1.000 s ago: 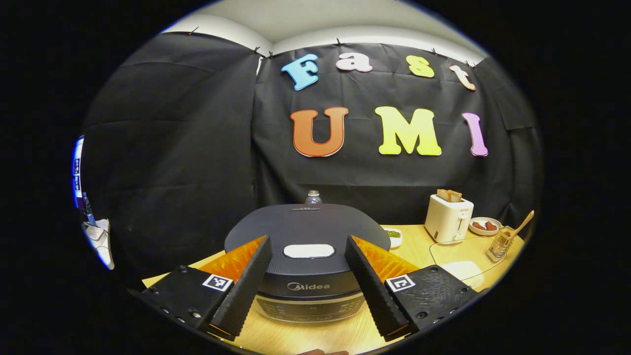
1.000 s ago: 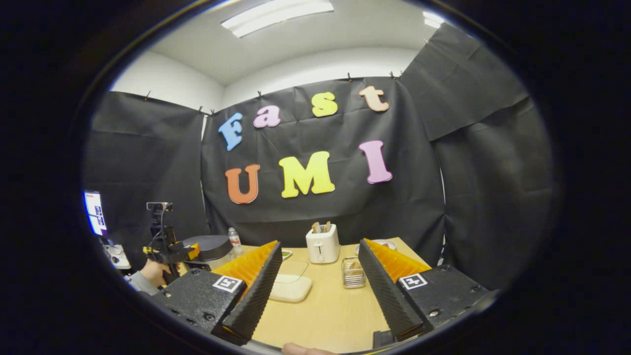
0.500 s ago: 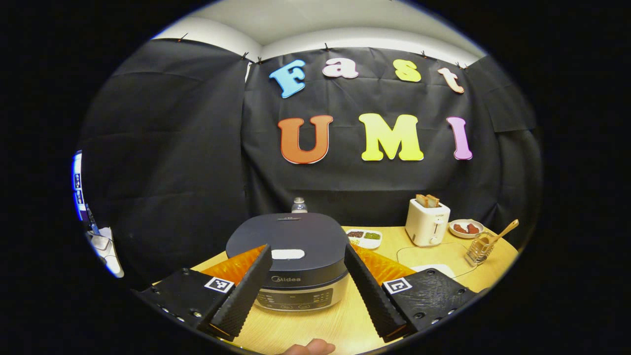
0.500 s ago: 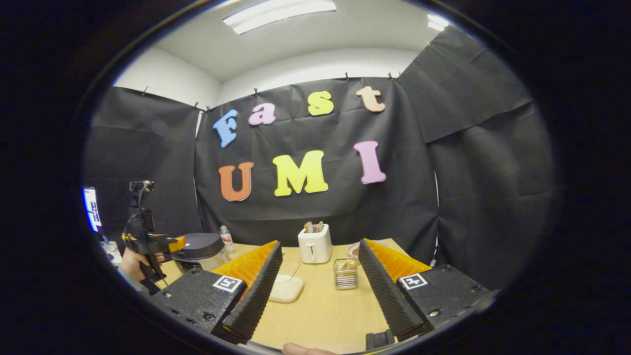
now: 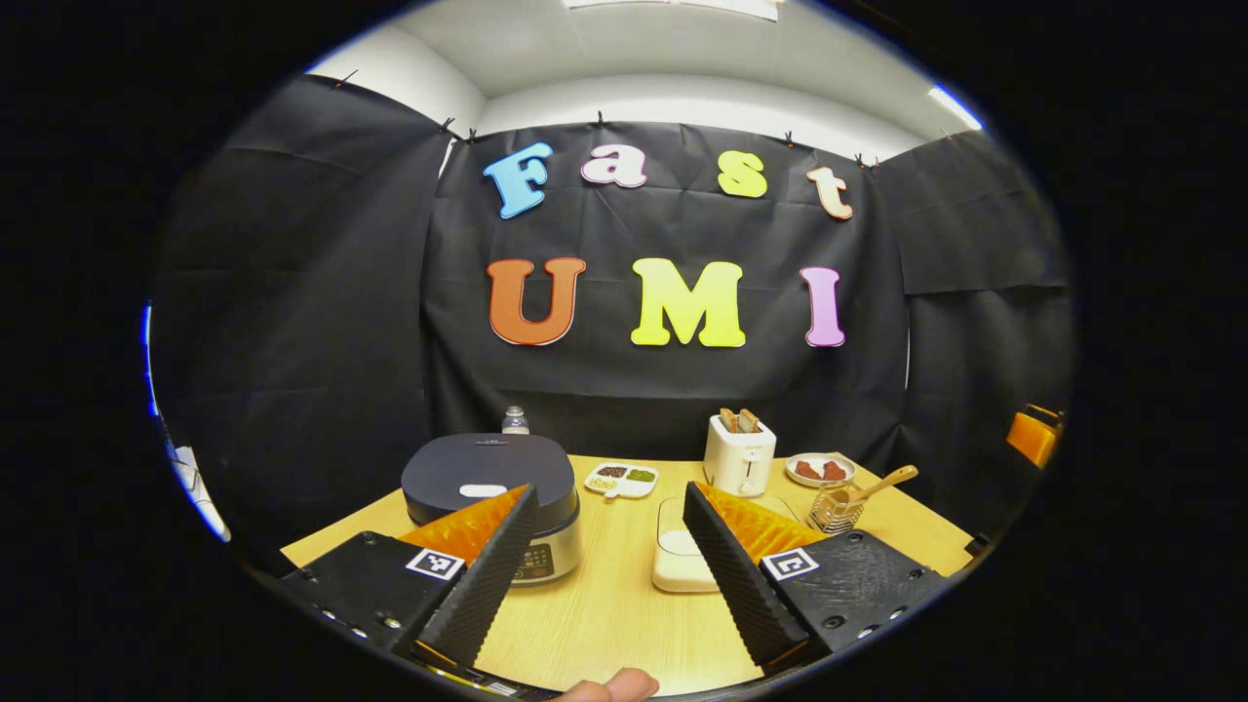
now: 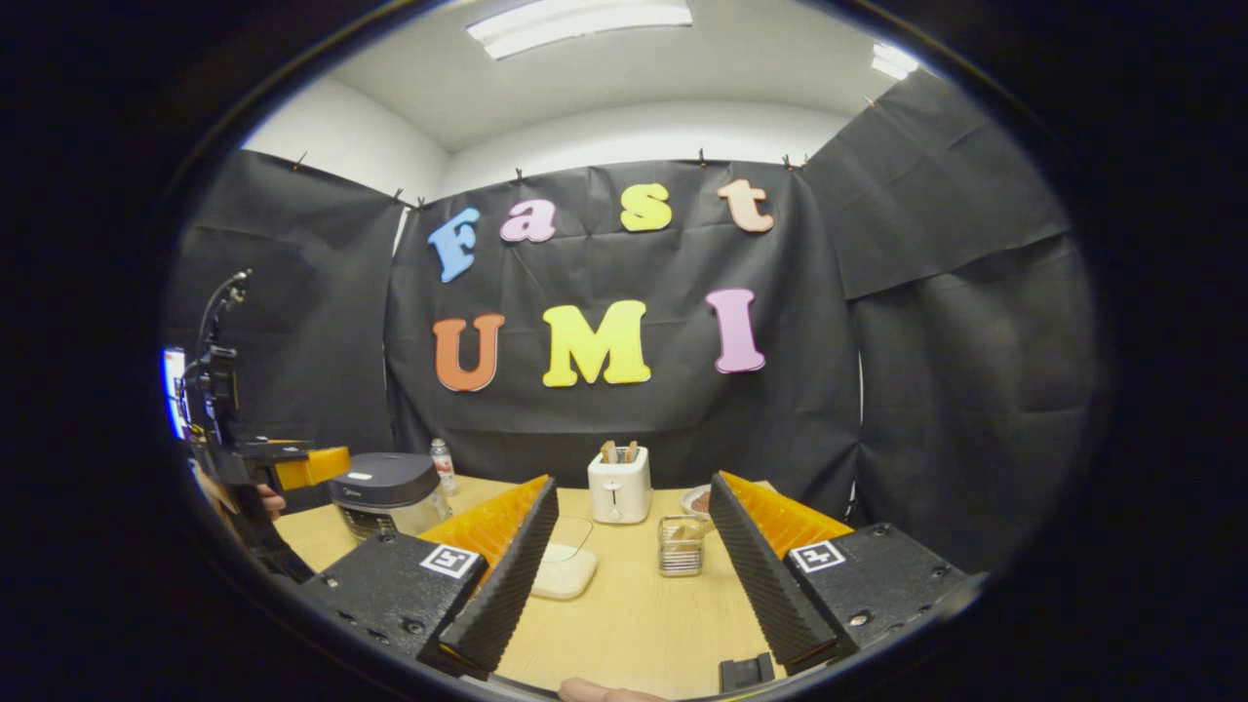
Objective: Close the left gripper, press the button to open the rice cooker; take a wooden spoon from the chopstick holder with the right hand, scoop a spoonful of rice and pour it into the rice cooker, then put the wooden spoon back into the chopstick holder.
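The dark rice cooker (image 5: 487, 483) stands at the table's left with its lid down and a white button (image 5: 483, 490) on top. My left gripper (image 5: 609, 495) is open, held back from the cooker, which sits behind its left finger. A wire chopstick holder (image 5: 832, 508) at the right holds a wooden spoon (image 5: 882, 482) leaning right. A white rice box (image 5: 676, 565) with a clear lid lies mid-table. My right gripper (image 6: 632, 487) is open above the table, with the holder (image 6: 680, 544) between its fingers farther off. The cooker (image 6: 385, 487) and the left gripper (image 6: 292, 466) appear at that view's left.
A white toaster (image 5: 739, 458) with bread stands at the back, a plate of red food (image 5: 819, 470) to its right, a divided dish (image 5: 621, 479) to its left. A water bottle (image 5: 514, 421) stands behind the cooker. The table's near edge lies under both grippers.
My left gripper has drawn back and away from the rice cooker, which now looks smaller and farther left. The lid stays down. The right gripper has barely moved.
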